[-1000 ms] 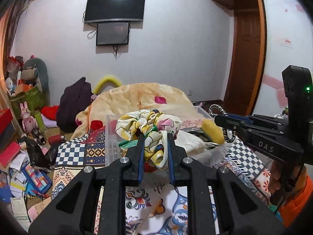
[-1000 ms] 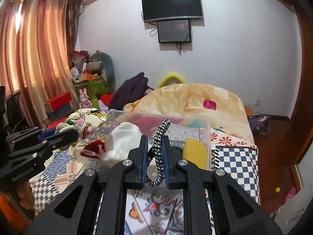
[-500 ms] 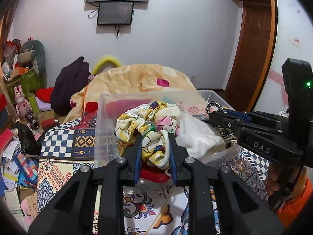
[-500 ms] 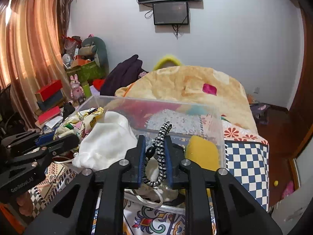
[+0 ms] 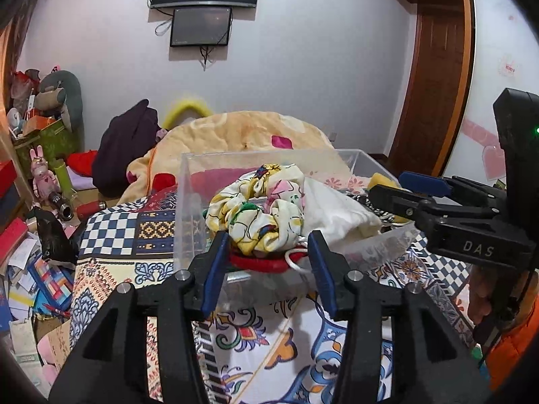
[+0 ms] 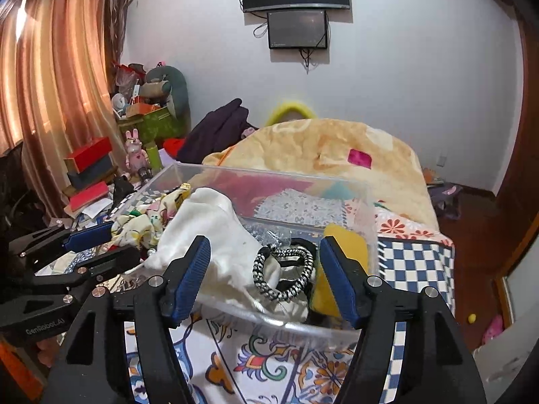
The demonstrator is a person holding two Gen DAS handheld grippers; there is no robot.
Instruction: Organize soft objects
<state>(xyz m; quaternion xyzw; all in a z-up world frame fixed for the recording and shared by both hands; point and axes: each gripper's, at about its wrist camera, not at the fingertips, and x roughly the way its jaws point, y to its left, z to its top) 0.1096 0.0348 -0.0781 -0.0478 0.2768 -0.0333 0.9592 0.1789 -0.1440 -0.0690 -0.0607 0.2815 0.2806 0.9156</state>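
A clear plastic bin (image 5: 188,208) (image 6: 337,185) stands on the patterned bedspread. In it lie a floral scrunchie (image 5: 259,212) (image 6: 148,219), a white cloth (image 5: 337,212) (image 6: 209,232), a black-and-white braided band (image 6: 286,269), a yellow sponge (image 6: 340,259) and a red item (image 5: 259,264). My left gripper (image 5: 267,249) is open, its jaws either side of the scrunchie, not holding it. My right gripper (image 6: 264,269) is open around the braided band, which rests in the bin. Each gripper shows at the edge of the other's view.
A beige blanket heap (image 6: 320,155) lies behind the bin. A dark garment (image 5: 124,144) and toys and boxes (image 6: 101,158) crowd the left side. Papers litter the floor (image 5: 20,269). A wooden door (image 5: 434,84) is at right.
Both grippers have opened. The scrunchie and the braided band were let go and now lie in the bin. Both grippers came down closer to the bin.
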